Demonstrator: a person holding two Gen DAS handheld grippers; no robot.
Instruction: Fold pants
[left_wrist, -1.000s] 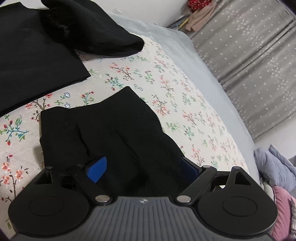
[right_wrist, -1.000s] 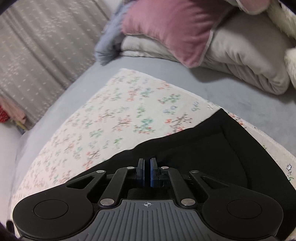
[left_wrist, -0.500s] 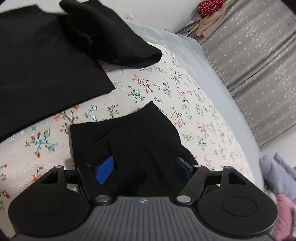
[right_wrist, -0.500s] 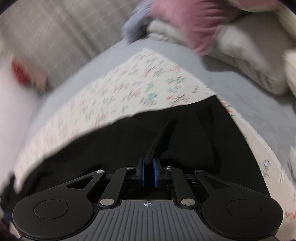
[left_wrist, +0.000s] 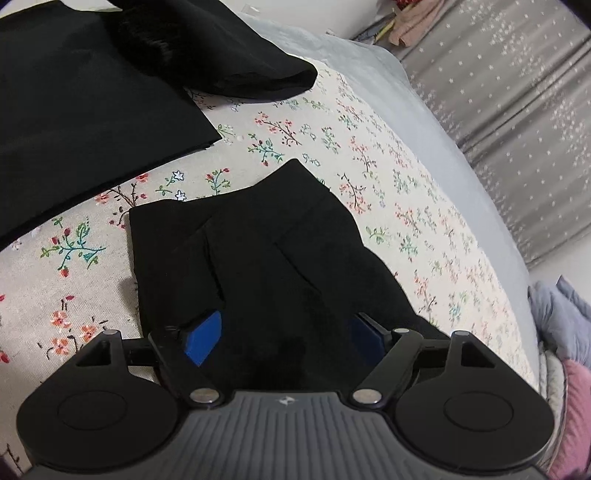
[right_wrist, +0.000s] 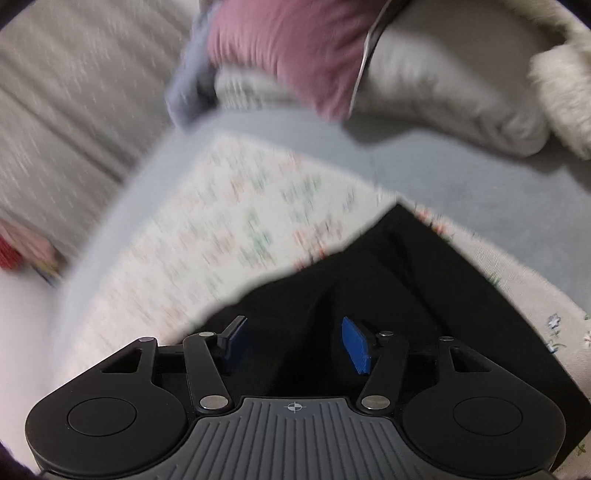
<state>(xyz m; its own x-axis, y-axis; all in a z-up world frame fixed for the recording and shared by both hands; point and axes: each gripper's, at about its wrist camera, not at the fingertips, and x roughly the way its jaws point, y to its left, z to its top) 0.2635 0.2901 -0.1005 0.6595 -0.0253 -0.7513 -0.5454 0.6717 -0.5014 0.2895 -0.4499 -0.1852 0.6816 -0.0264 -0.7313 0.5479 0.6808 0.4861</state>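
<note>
Two grippers are in view, one in each wrist camera. The left gripper (left_wrist: 284, 334) has its blue pads spread wide with nothing pinched, over a folded pair of black pants (left_wrist: 266, 258) lying on the flowered sheet (left_wrist: 388, 184). The right gripper (right_wrist: 295, 343) is also spread apart and holds nothing, over the black pants (right_wrist: 388, 288); that view is blurred. Two more black garments lie farther back: a flat one (left_wrist: 74, 122) and a bunched one (left_wrist: 221, 55) overlapping it. One pink pillow (right_wrist: 295, 48) rests on a grey quilt (right_wrist: 443, 92).
</note>
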